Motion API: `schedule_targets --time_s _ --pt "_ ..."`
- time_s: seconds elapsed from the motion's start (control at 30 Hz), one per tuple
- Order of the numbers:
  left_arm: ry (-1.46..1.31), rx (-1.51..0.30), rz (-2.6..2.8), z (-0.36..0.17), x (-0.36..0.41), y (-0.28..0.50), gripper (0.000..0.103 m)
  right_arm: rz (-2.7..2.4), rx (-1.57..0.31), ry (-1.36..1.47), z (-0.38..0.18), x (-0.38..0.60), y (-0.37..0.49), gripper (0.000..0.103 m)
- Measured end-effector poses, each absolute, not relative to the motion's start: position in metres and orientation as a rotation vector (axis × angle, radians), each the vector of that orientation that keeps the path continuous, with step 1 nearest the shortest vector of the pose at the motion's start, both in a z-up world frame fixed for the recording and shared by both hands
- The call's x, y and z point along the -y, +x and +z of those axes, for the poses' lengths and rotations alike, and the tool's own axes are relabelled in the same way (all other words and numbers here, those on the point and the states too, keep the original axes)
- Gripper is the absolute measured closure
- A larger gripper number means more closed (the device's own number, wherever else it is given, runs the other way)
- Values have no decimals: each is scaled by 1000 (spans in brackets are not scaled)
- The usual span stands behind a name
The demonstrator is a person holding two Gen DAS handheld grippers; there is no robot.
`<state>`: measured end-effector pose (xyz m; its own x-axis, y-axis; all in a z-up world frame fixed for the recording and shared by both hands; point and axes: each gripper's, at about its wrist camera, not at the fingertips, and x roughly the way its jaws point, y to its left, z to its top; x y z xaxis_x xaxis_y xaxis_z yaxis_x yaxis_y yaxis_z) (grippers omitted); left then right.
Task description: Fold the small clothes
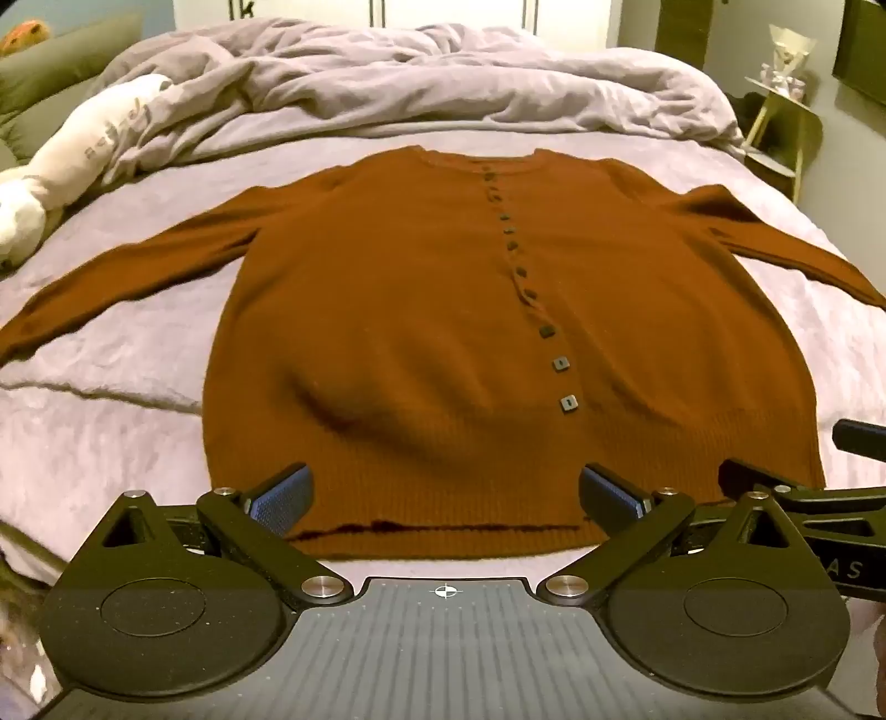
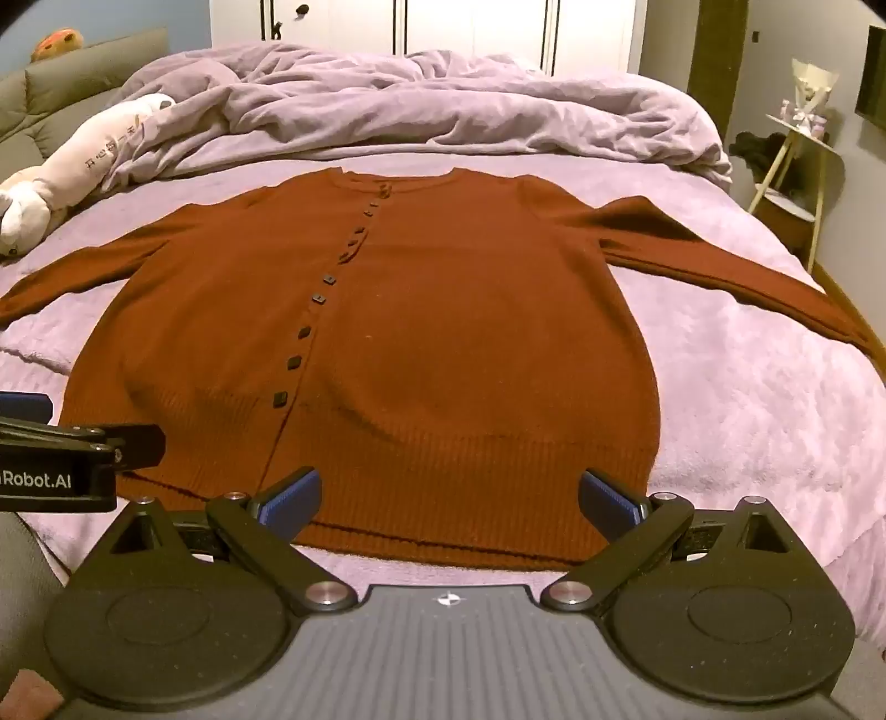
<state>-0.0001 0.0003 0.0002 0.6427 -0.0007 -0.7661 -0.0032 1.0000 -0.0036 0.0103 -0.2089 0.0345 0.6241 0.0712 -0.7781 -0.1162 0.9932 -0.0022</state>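
Rust-brown cardigan spread flat, buttoned, sleeves out, on a bed with a lilac plush cover. Rumpled lilac duvet heaped beyond the collar; white plush toy at left, small side table at right, white wardrobe doors behind. Left gripper and right gripper poised above the hem, jaws wide apart, gripping nothing.

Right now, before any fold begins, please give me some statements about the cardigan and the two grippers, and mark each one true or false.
1. The cardigan lies flat with both sleeves spread out. True.
2. The left gripper is shut on the hem. False: it is open and holds nothing.
3. The cardigan is buttoned. True.
4. The right gripper holds a sleeve. False: it is open and empty.
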Motion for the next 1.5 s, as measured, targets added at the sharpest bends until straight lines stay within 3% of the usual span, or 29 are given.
schedule_targets --time_s 1.5 --pt "-23 -894 6 -3 0 1 0 127 -839 -72 32 206 3 4"
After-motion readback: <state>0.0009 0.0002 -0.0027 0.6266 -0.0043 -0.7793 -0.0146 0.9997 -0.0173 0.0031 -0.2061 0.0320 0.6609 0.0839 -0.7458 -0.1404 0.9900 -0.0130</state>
